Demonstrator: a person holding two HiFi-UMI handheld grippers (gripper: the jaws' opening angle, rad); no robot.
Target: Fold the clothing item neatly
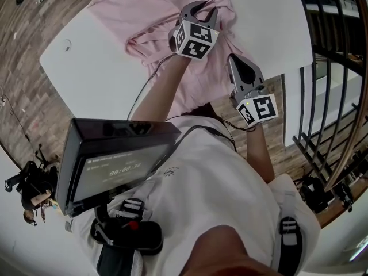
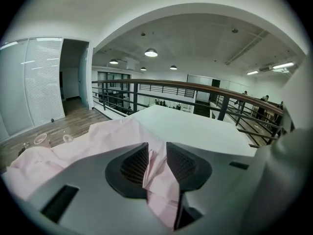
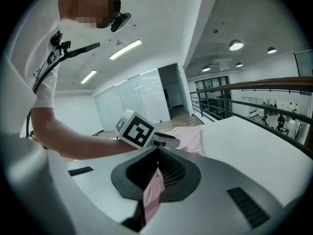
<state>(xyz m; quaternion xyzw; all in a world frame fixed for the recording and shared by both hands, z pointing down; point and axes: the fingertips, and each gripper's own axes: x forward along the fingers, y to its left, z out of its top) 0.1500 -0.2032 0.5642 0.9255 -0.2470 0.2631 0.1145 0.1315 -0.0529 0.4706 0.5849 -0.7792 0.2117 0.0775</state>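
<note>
A pink garment [image 1: 144, 4] lies crumpled on the white table [image 1: 92, 68], with one edge hanging over the near side. My left gripper [image 1: 204, 10] rests on the garment's middle. In the left gripper view its jaws [image 2: 157, 148] stand apart, with a loose upright fold of the pink garment [image 2: 98, 136] between the pads, so it is open. My right gripper [image 1: 232, 57] is at the garment's near right edge. In the right gripper view [image 3: 157, 153] it is shut on a strip of the pink cloth [image 3: 154, 190]. The left gripper's marker cube [image 3: 134, 129] shows just beyond it.
White tabletop [image 1: 270, 22] stretches to the right of the garment and ends at a near edge. A dark railing [image 1: 333, 68] runs along the right side. Wooden floor [image 1: 29, 50] lies to the left. A black screen [image 1: 115, 160] hangs at the person's chest, with a cable [image 1: 144, 88] leading from it.
</note>
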